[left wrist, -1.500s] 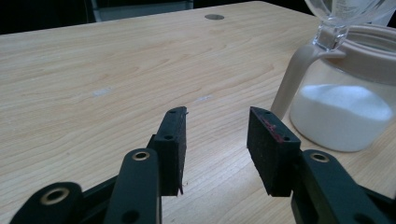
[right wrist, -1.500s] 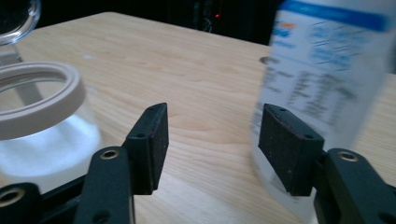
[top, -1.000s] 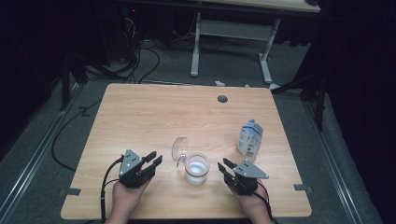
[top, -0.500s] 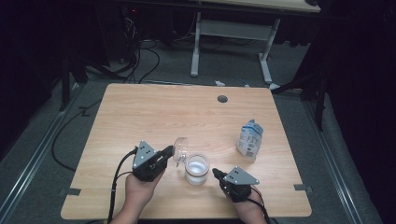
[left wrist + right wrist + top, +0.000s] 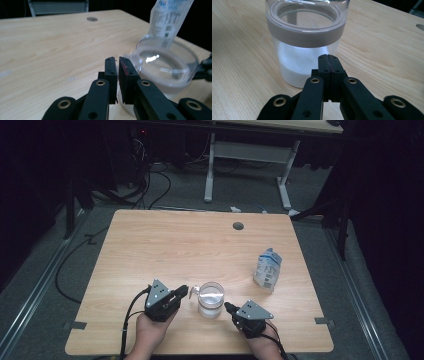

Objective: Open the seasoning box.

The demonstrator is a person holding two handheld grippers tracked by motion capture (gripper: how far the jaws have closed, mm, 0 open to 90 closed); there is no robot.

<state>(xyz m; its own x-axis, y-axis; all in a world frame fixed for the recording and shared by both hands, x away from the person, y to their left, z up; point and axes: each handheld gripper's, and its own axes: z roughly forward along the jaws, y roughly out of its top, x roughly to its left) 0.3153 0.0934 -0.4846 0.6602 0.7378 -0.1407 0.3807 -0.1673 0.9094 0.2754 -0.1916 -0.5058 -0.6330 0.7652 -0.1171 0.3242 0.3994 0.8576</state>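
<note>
Standing near the front edge of the table (image 5: 150,240), between the two grippers, the clear jar (image 5: 210,299) is upright with its mouth open and a grey band round the neck; white powder or a liquid fills approx. the lower half, I cannot tell which. I judge it as stiff, smooth plastic or glass, so slippery for hard pads, and not heavy but bottom-loaded thanks to the content, so it should stay stable if pushed low and may tip if pushed at the rim. Best place to hold is probably the grey band or the wall just under it, w/ jaws opened wider than the body; the thin rim is a poor hold. A small clear tab or lid part sticks out at the jar's left side, details too blurred. The left gripper (image 5: 183,291) has its jaws almost together, only a narrow slit between them, nothing inside; they have just been closing, and the tips sit just beside the jar's left wall, touching or not I cannot say. The right gripper (image 5: 228,306) is fully closed, pads pressed on each other, holding nothing, tips pointing at the jar's lower wall and near it. A crumpled water bottle (image 5: 266,268) lies well apart to the right.
</note>
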